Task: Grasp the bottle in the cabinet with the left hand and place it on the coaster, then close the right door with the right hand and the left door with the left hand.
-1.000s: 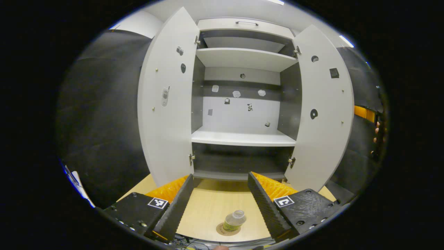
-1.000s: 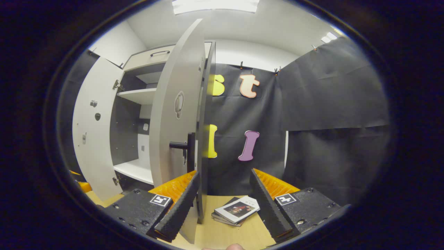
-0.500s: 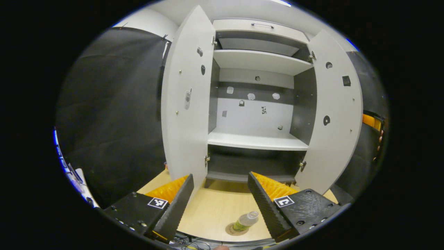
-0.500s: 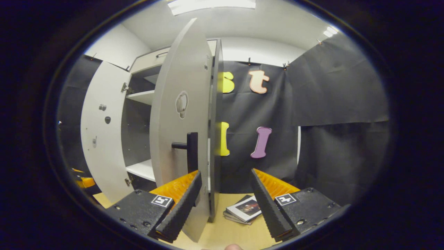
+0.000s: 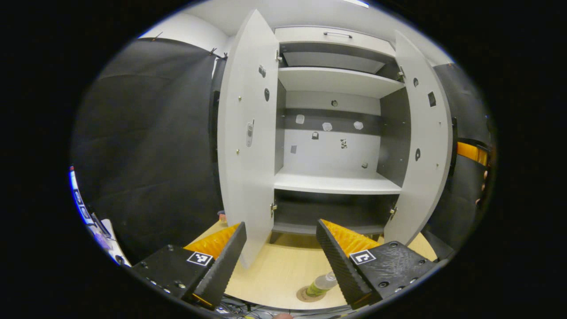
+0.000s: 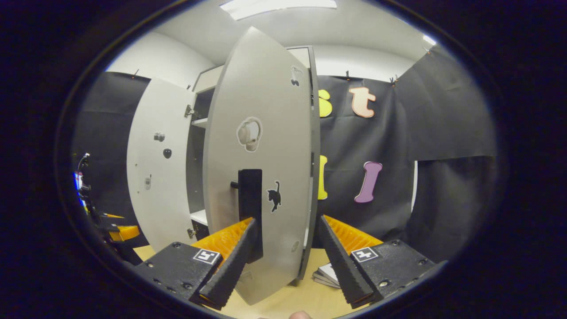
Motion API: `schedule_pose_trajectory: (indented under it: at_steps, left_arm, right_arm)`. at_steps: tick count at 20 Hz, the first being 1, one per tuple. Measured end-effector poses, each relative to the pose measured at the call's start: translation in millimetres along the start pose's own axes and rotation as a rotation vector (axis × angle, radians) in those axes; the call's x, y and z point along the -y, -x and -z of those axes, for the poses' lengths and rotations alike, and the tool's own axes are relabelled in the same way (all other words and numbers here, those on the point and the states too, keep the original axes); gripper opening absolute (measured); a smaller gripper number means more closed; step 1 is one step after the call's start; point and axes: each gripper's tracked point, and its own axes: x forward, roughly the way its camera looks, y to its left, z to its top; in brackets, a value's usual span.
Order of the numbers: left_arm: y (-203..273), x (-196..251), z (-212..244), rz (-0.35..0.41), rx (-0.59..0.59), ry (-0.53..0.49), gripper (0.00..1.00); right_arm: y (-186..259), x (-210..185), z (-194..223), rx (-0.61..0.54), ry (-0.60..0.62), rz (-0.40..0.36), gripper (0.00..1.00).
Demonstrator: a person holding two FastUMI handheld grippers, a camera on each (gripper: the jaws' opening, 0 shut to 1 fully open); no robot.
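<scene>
Bottle (image 5: pixel 322 283) stands on the round coaster (image 5: pixel 305 296) at the near edge of the pale wooden table (image 5: pixel 279 274), just beside the right finger of my left gripper (image 5: pixel 283 259). Black cloth hangs as walls on both sides of the booth, under a white ceiling. On the table stands the grey cabinet (image 5: pixel 336 133) with both doors swung open: the left door (image 5: pixel 248 146) and the right door (image 5: pixel 423 150) frame bare shelves, and a few small stickers dot the back panel. In the right gripper view the right door (image 6: pixel 266 177) fills the middle, seen from its outer face with a black handle (image 6: pixel 250 199) and a small cat sticker (image 6: pixel 275 195); a stack of books (image 6: pixel 327 274) lies on the table past its lower edge. My left fingers (image 5: pixel 221 270) are spread wide apart with nothing between them. My right gripper (image 6: pixel 285 261) is also wide open, its left finger (image 6: pixel 230 270) close in front of the handle; whether it touches the door I cannot tell. The other gripper (image 6: pixel 119 231) shows at far left in that view.
</scene>
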Motion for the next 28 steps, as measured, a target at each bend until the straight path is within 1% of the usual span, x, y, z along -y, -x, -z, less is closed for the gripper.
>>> schedule_pose_trajectory:
  at_steps: [1,3,5,6,7,8,9,10,11,12,13,16,17,19,20,21,22,23,24,25,26,27,28]
  left_arm:
    - [0.4,-2.7,-1.2,-0.006,0.003,0.004,1.00]
    - [2.2,-10.5,-3.5,-0.021,0.017,0.011,0.98]
    - [4.9,-22.5,-4.4,-0.055,0.036,0.015,0.96]
    - [6.7,-28.5,-2.8,-0.074,0.033,0.017,0.92]
    - [8.4,-34.2,-2.1,-0.091,0.033,0.018,0.92]
    - [10.3,-39.4,-2.5,-0.103,0.034,0.017,0.96]
    - [12.7,-44.5,-3.4,-0.116,0.038,0.013,0.96]
    - [14.2,-51.5,-2.6,-0.133,0.040,0.007,0.96]
    - [15.3,-56.5,-3.3,-0.149,0.041,0.002,0.96]
    - [17.4,-62.8,-3.0,-0.165,0.041,0.000,0.96]
    - [20.4,-69.2,-1.2,-0.176,0.040,0.000,0.92]
    - [26.0,-84.6,0.3,-0.207,0.040,0.002,0.92]
    - [27.8,-90.3,-0.4,-0.218,0.041,0.005,0.96]
    - [30.1,-100.0,0.5,-0.236,0.038,0.016,0.96]
    - [31.4,-104.6,0.2,-0.243,0.037,0.021,0.92]
    - [31.3,-109.6,-0.1,-0.251,0.033,0.029,0.92]
    - [30.1,-114.5,-0.4,-0.257,0.030,0.035,0.96]
    - [29.3,-118.6,-1.9,-0.263,0.028,0.041,0.92]
    - [28.4,-122.9,-4.4,-0.265,0.027,0.044,1.00]
    - [27.5,-126.9,-6.6,-0.269,0.028,0.047,1.00]
    - [24.5,-130.2,-10.1,-0.268,0.032,0.049,0.96]
    - [22.4,-135.2,-13.8,-0.270,0.041,0.052,1.00]
    - [18.5,-137.8,-17.3,-0.269,0.048,0.060,1.00]
  right_arm:
    - [-3.9,-6.7,0.7,-0.002,0.000,-0.014,0.93]
    - [-11.4,-21.1,0.0,0.003,0.006,-0.038,0.93]
    - [-22.0,-36.2,-1.0,0.008,0.017,-0.056,0.93]
    - [-29.4,-44.7,-1.0,0.008,0.025,-0.067,0.93]
    - [-34.6,-54.6,-1.7,0.008,0.026,-0.087,0.93]
    - [-40.8,-66.1,-4.5,0.017,0.025,-0.107,0.93]
    - [-49.6,-72.0,-5.5,0.023,0.033,-0.113,0.92]
    - [-55.0,-77.6,-7.2,0.027,0.042,-0.117,0.93]
    - [-62.6,-84.7,-8.2,0.029,0.048,-0.127,0.91]
    - [-68.3,-91.9,-8.3,0.031,0.052,-0.139,0.93]
    - [-74.4,-97.5,-9.3,0.031,0.056,-0.143,0.94]
    - [-89.5,-105.2,-13.7,0.029,0.074,-0.146,0.91]
    - [-95.9,-107.5,-11.0,0.021,0.088,-0.139,0.91]
    - [-99.2,-108.4,-12.3,0.024,0.097,-0.134,0.94]
    - [-102.4,-107.7,-12.1,0.024,0.097,-0.136,0.94]
    - [-107.5,-108.7,-12.4,0.019,0.092,-0.137,0.94]
    - [-111.0,-109.5,-11.5,0.013,0.085,-0.138,0.96]
    - [-116.2,-110.4,-12.4,0.014,0.080,-0.138,0.94]
    - [-120.6,-110.5,-11.7,0.008,0.077,-0.136,0.94]
    - [-125.6,-111.4,-12.6,0.009,0.073,-0.133,0.95]
    - [-129.7,-112.3,-11.6,0.008,0.071,-0.129,0.95]
    - [-134.1,-113.3,-12.6,0.013,0.074,-0.123,0.94]
    - [-137.8,-114.8,-11.9,0.011,0.073,-0.119,0.96]
